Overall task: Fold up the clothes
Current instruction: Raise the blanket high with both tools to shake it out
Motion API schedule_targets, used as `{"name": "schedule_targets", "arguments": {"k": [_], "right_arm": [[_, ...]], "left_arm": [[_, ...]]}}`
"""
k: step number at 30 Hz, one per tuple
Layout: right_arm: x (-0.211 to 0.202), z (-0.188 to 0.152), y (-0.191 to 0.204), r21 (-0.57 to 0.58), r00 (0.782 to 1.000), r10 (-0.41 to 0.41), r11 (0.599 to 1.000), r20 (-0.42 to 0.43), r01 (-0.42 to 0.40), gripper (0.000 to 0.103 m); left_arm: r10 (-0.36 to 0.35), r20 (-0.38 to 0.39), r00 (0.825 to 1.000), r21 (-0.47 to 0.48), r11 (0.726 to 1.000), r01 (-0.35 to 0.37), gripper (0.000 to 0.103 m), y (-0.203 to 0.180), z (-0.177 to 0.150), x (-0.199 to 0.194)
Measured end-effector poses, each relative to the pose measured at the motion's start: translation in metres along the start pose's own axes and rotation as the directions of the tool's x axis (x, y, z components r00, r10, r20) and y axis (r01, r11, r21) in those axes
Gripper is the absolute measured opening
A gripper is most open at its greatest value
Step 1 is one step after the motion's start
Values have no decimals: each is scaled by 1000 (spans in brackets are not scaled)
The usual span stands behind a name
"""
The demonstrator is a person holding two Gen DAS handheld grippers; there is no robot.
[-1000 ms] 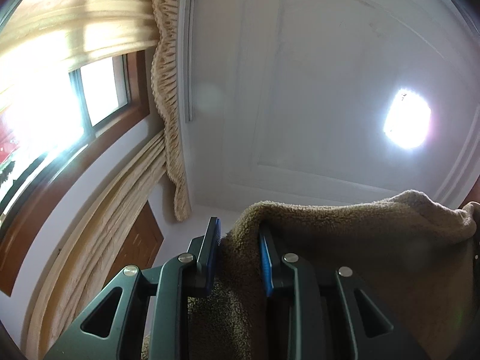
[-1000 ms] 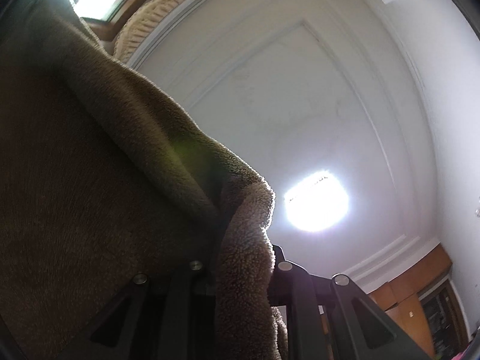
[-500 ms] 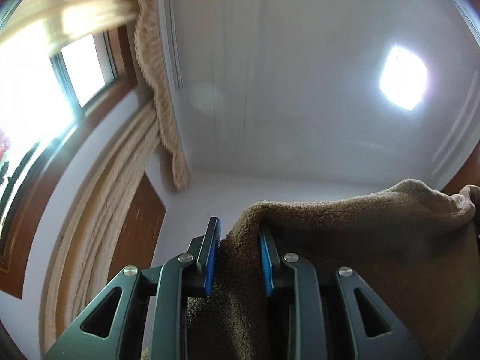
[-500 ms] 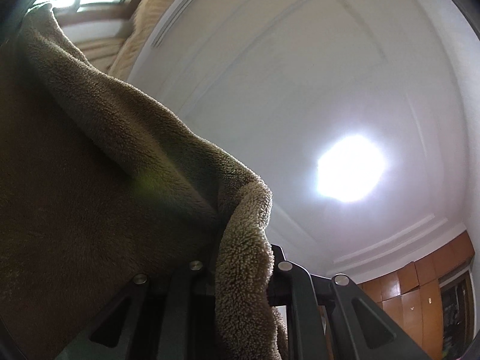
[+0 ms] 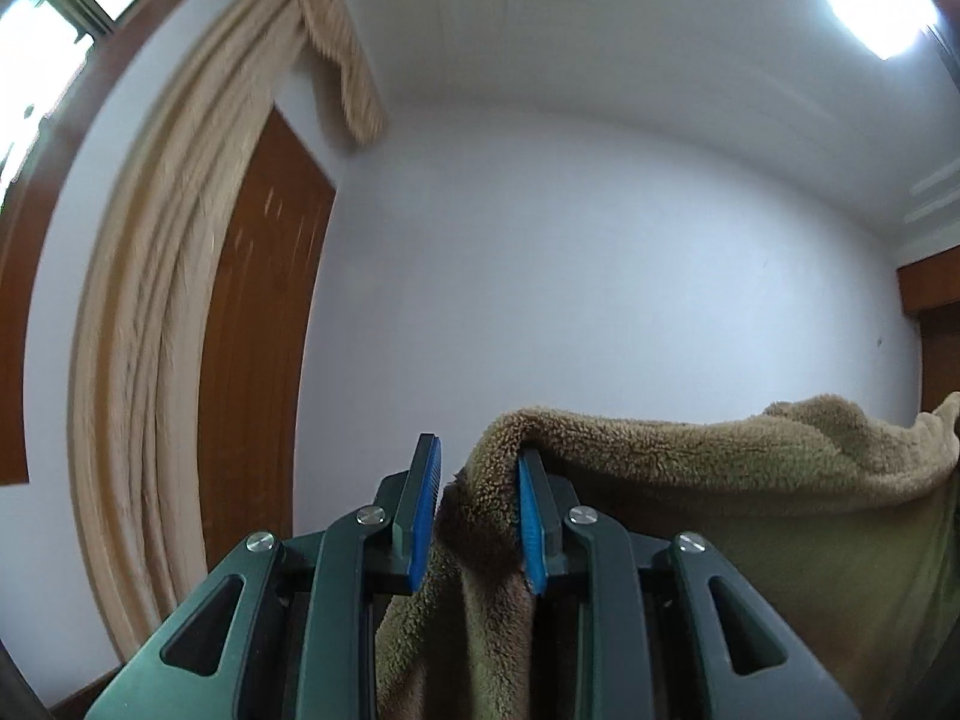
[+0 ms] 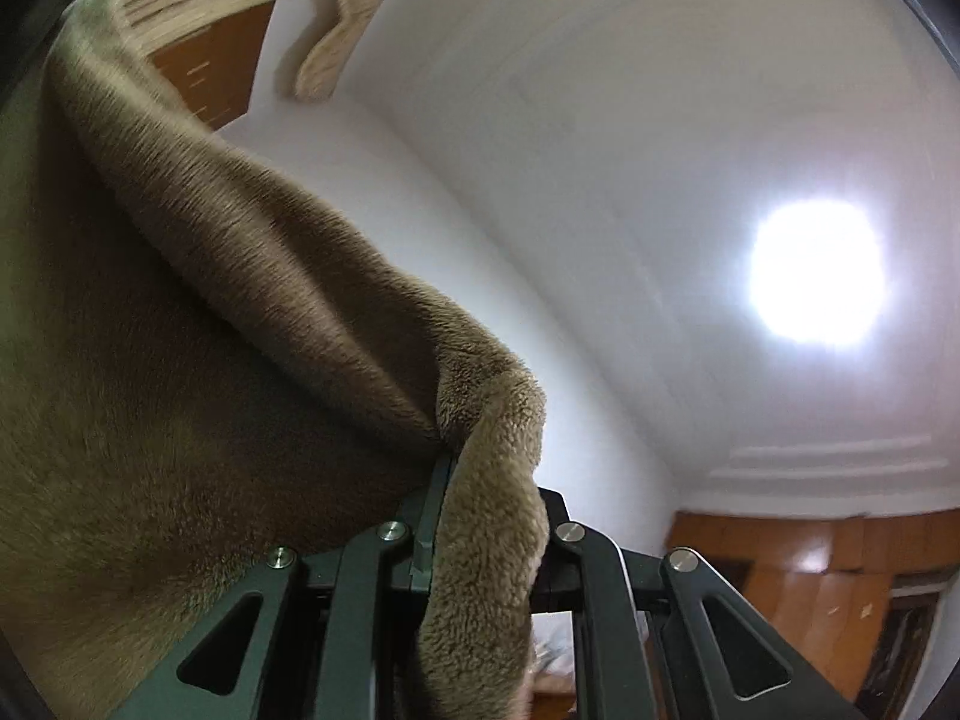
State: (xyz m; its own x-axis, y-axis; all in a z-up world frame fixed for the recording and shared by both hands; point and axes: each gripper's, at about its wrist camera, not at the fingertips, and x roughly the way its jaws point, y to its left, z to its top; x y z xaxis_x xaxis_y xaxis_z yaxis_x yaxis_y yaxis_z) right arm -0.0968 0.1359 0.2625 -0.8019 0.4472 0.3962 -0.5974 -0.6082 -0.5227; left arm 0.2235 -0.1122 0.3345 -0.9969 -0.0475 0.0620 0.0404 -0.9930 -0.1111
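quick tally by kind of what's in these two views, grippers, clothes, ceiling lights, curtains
grippers: 2, left gripper and right gripper
clothes: 1, brown fleece garment
ceiling lights: 1, ceiling light
curtains: 1, beige curtain
total: 5

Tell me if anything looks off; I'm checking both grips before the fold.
Nothing stands out. The left gripper and the right gripper each pinch an edge of the brown fleece garment, which hangs between them without tears or slipping.
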Motion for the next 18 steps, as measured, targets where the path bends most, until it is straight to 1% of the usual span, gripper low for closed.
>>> {"name": "schedule_targets", "arguments": {"k": [1, 5, 7, 9, 11, 14, 16, 18], "right_arm": [[13, -4, 10, 4, 999, 27, 1000, -26, -27, 15], [61, -27, 61, -29, 991, 75, 996, -112, -78, 15], [84, -41, 86, -33, 980, 113, 992, -167, -120, 15], [106, -58, 111, -29, 961, 161, 985, -226, -172, 15], [127, -78, 139, -27, 936, 206, 974, -285, -223, 15], [153, -108, 180, -19, 888, 271, 954, -371, -299, 15], [168, -128, 205, -5, 846, 317, 936, -428, -353, 15], [185, -148, 230, 18, 796, 363, 914, -484, -406, 15]], "left_arm": [[9, -19, 1000, 8, 1000, -8, 29, -4, -5, 11], [32, -113, 993, 31, 999, -29, 29, -19, -30, 60], [37, -177, 984, 44, 999, -30, 29, -25, -47, 86], [44, -249, 968, 68, 997, -28, 29, -33, -70, 115], [58, -318, 946, 91, 995, -30, 29, -39, -96, 142], [80, -419, 904, 120, 992, -32, 29, -47, -137, 180], [94, -478, 873, 134, 990, -33, 29, -51, -161, 203], [106, -532, 840, 144, 989, -34, 29, -54, -184, 223]]}}
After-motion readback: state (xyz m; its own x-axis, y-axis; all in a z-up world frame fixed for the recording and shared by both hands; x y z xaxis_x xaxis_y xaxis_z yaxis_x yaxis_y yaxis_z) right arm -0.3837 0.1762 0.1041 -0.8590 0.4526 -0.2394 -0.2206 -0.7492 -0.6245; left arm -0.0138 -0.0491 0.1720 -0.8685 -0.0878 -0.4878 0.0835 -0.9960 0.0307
